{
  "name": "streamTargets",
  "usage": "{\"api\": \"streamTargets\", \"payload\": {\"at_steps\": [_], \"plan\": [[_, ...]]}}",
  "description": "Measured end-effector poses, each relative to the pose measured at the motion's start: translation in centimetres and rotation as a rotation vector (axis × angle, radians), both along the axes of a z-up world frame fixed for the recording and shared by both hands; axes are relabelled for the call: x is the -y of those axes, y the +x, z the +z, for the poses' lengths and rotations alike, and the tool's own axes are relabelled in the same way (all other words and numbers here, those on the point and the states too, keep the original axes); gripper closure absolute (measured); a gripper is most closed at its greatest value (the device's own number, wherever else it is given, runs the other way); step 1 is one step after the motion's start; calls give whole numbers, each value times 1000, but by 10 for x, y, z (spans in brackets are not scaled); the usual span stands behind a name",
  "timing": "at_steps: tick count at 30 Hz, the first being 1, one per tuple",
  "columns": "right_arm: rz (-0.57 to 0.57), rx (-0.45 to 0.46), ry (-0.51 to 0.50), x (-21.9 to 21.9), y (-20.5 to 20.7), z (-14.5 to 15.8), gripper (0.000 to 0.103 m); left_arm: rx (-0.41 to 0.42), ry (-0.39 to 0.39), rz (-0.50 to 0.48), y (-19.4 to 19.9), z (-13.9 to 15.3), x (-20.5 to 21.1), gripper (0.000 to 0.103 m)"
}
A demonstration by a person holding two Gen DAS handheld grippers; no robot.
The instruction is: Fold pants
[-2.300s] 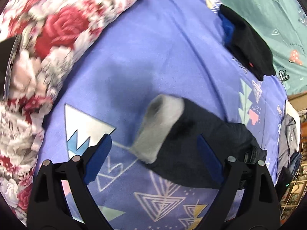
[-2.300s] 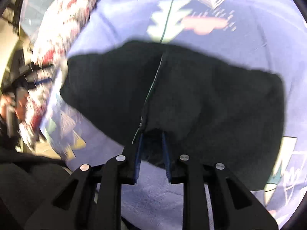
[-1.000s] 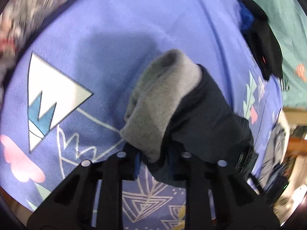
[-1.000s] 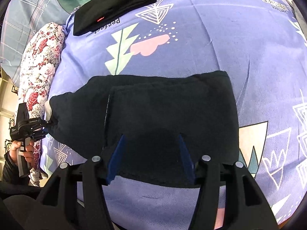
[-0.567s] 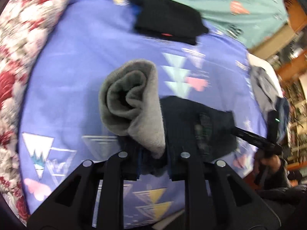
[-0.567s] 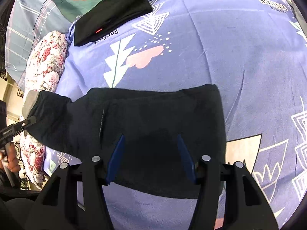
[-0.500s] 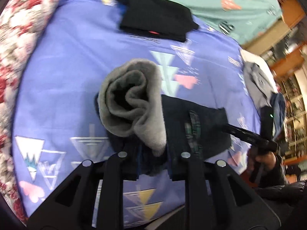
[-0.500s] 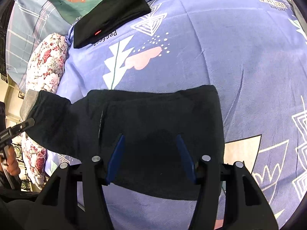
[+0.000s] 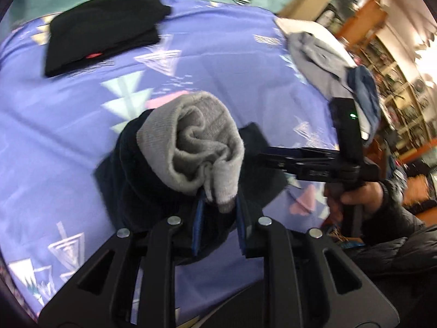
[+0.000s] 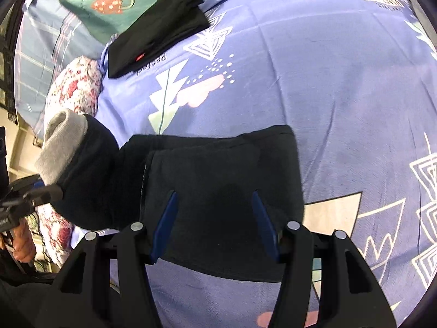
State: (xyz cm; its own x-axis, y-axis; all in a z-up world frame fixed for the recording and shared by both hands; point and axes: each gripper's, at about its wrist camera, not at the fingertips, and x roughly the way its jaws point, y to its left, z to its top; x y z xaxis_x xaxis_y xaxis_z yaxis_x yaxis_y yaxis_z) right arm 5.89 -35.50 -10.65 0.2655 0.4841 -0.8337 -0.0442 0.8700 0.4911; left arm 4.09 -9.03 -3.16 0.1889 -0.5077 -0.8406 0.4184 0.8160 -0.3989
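Across purple bedspread (image 10: 341, 87): left gripper (image 9: 218, 218) clamped on grey cuff (image 9: 196, 150), lifting dark pants (image 10: 218, 177) for folding over; right gripper (image 10: 214, 218) spread wide above, holding nothing.

Black gripper arms (image 10: 213, 273), blue fingers (image 10: 165, 225), silver screws.

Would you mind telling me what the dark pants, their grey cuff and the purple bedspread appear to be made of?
Dark pants: look like a soft, matte fleece or brushed knit; the surface is fuzzy and shows no sheen.
Grey cuff, pinched in the left gripper: a ribbed knit, judging by the fine parallel lines, with a plush inner side.
Purple bedspread: a smooth, printed fabric, possibly short-pile; it creases softly.
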Motion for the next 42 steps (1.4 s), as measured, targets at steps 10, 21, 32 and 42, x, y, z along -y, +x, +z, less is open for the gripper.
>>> {"api": "streamTargets", "payload": {"at_steps": [10,21,32,42], "plan": [[-61,-47,45,6,-4,-7,42,-59,6,-109,11,-34,42,31],[46,-76,159,-51,16,-7,20,-43,75,196,22,-42,-63,22],[63,-128,88,-91,33,-29,21,-223,135,305,22,-116,-85,21],[117,-99,59,-101,31,-24,76,-288,95,358,21,-131,-97,18]]}}
